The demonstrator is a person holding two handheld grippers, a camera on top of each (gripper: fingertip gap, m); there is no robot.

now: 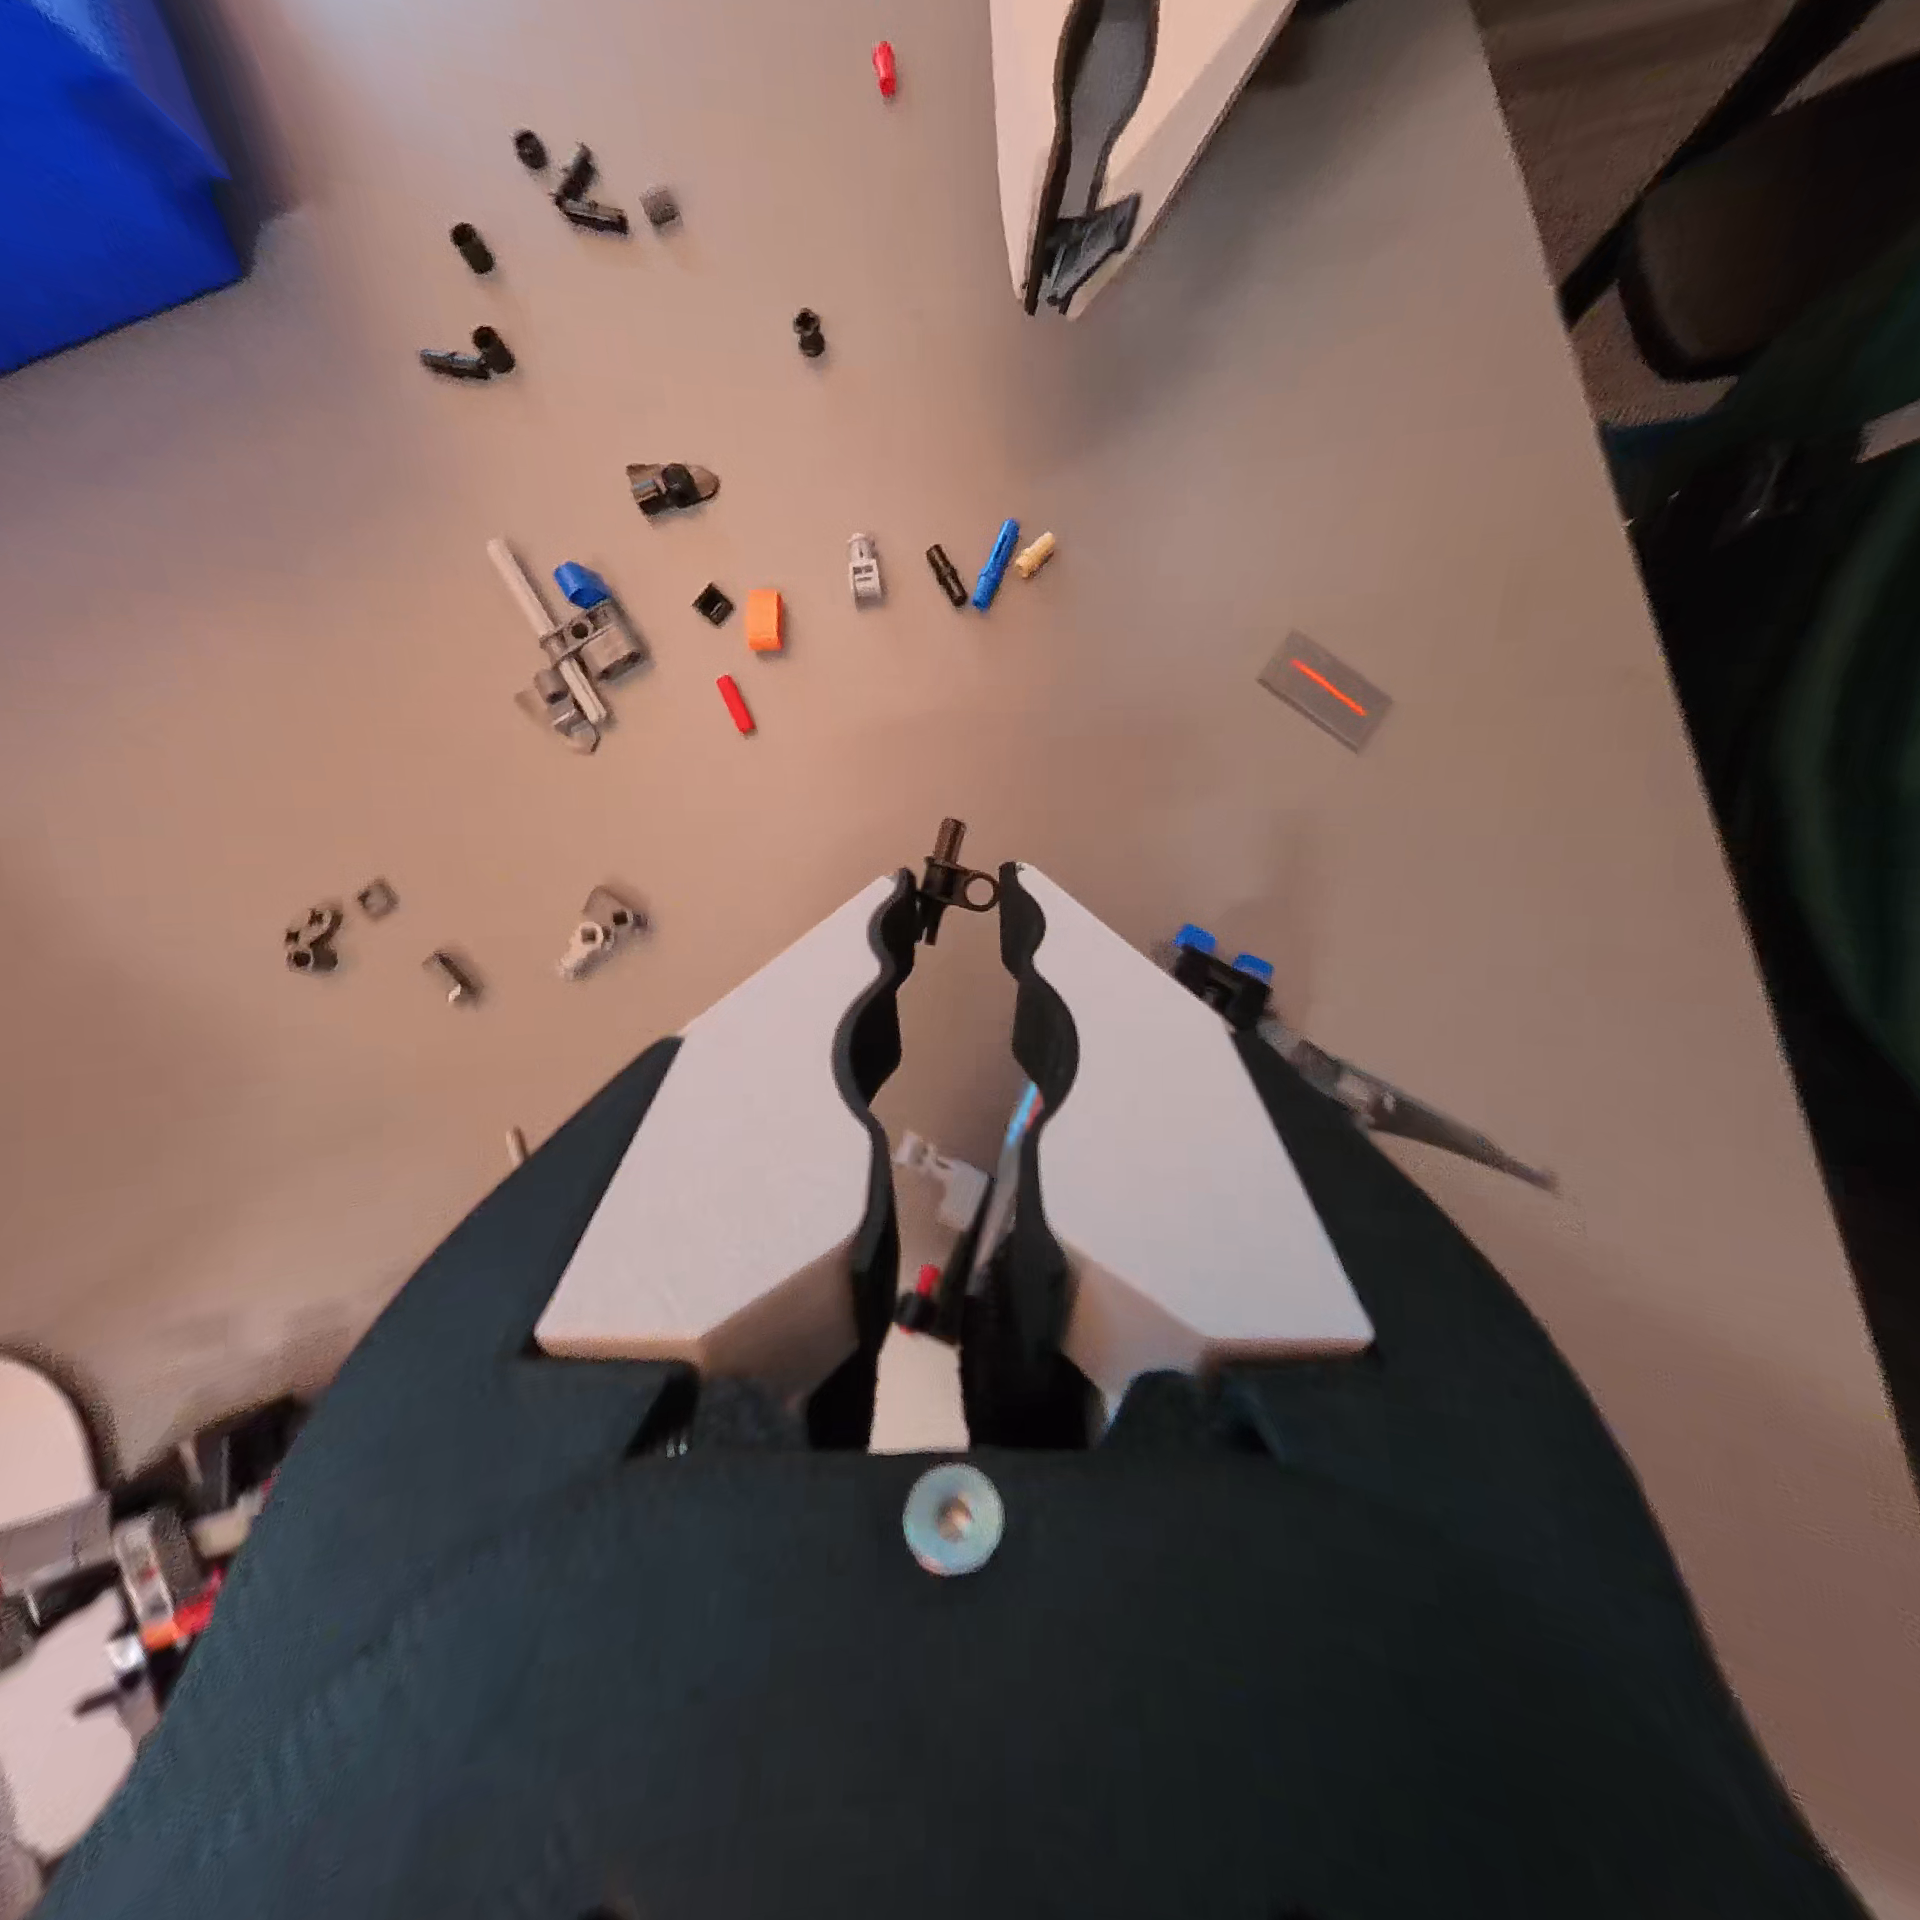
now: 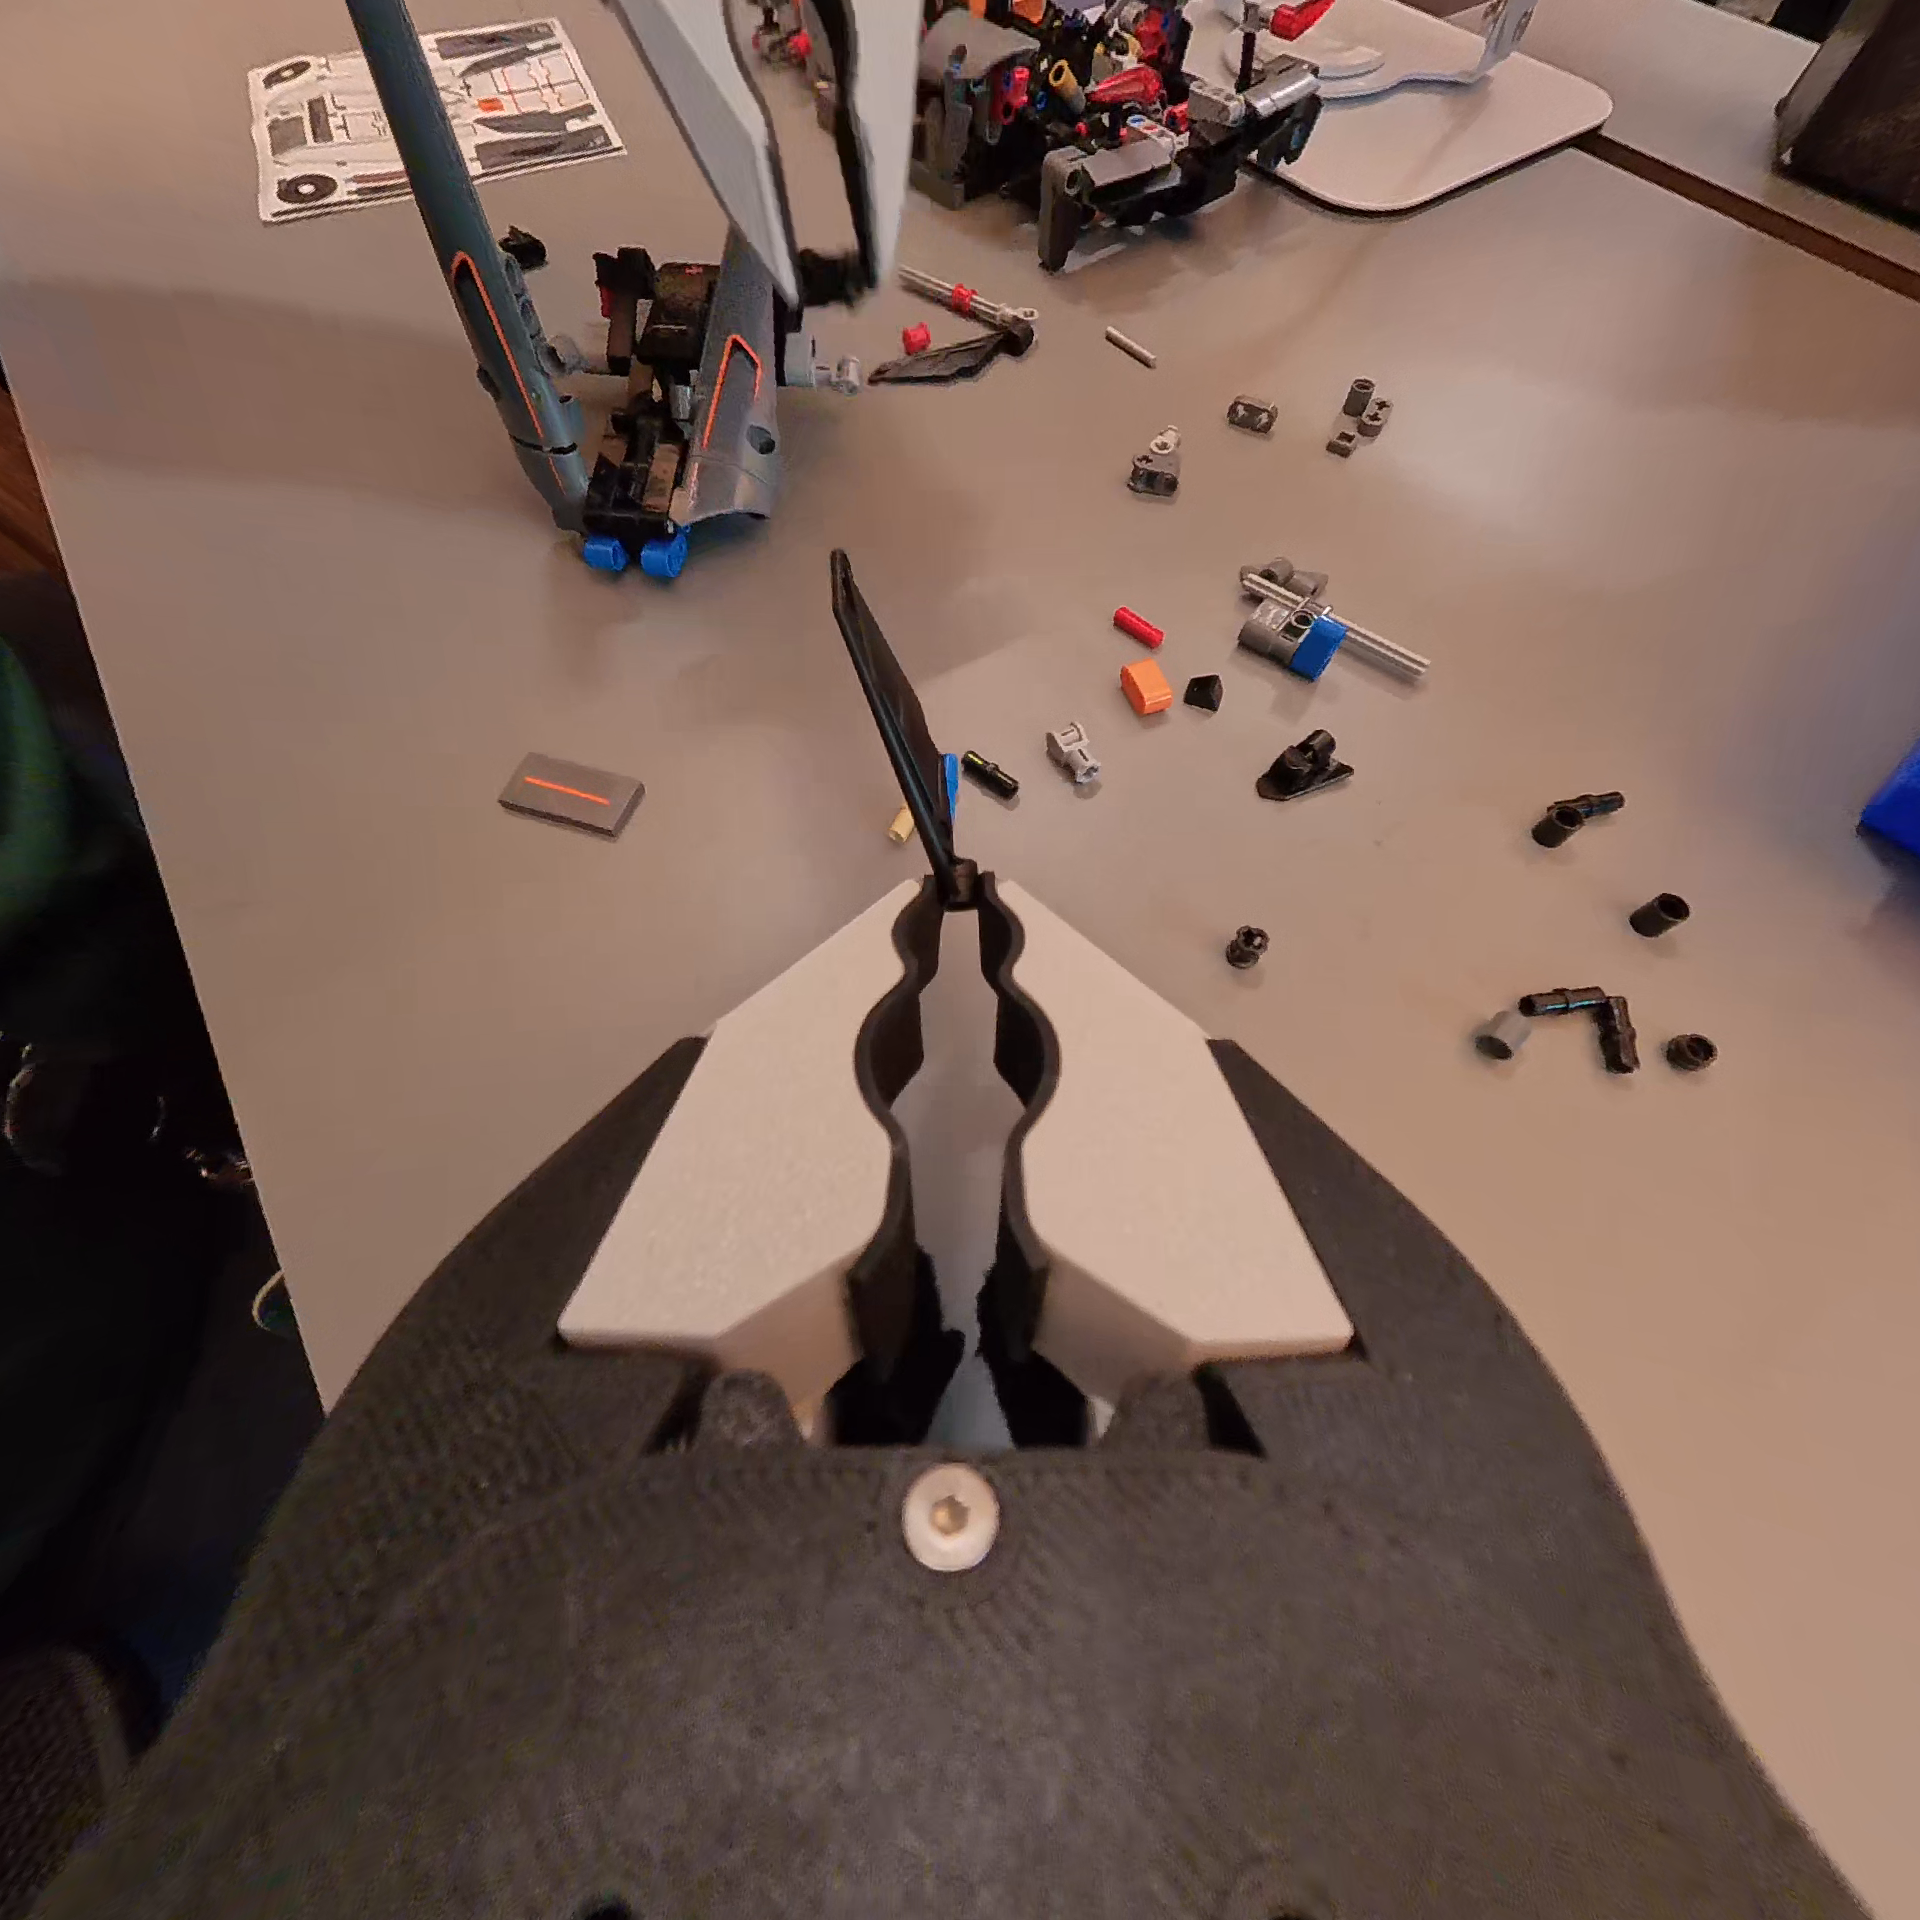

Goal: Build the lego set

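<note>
Black connector (image 1: 948, 883), pinched at the tips of the left gripper (image 1: 954, 891), clear of the table (image 1: 1351, 468); pin end pointing forward and away from the gripper, long axis roughly along the fingers, side ring turned toward the right finger. Black panel (image 2: 894, 717), long and thin, clamped by its near end in the right gripper (image 2: 958, 891); long axis running forward and slightly left, narrow tip farthest from the gripper, broad face seen nearly edge-on.

Step in hand, as judged: joining of connector to panel, both parts lifted, not yet mated. Next move: bringing the pin into line with a hole at the panel's clamped end, then pressing along the pin's axis; hole position not discernible here.

Beyond the panel tip: grey-and-black sub-assembly (image 2: 644, 416) with orange lines and blue pins, standing on the table under the left gripper's far-off fingers. Farther back: larger dark build (image 2: 1101, 135) and sticker sheet (image 2: 436, 114). To the right: loose parts, among them an orange brick (image 2: 1145, 688), a red pin (image 2: 1137, 627), a grey tile (image 2: 571, 795) with orange stripe.
</note>
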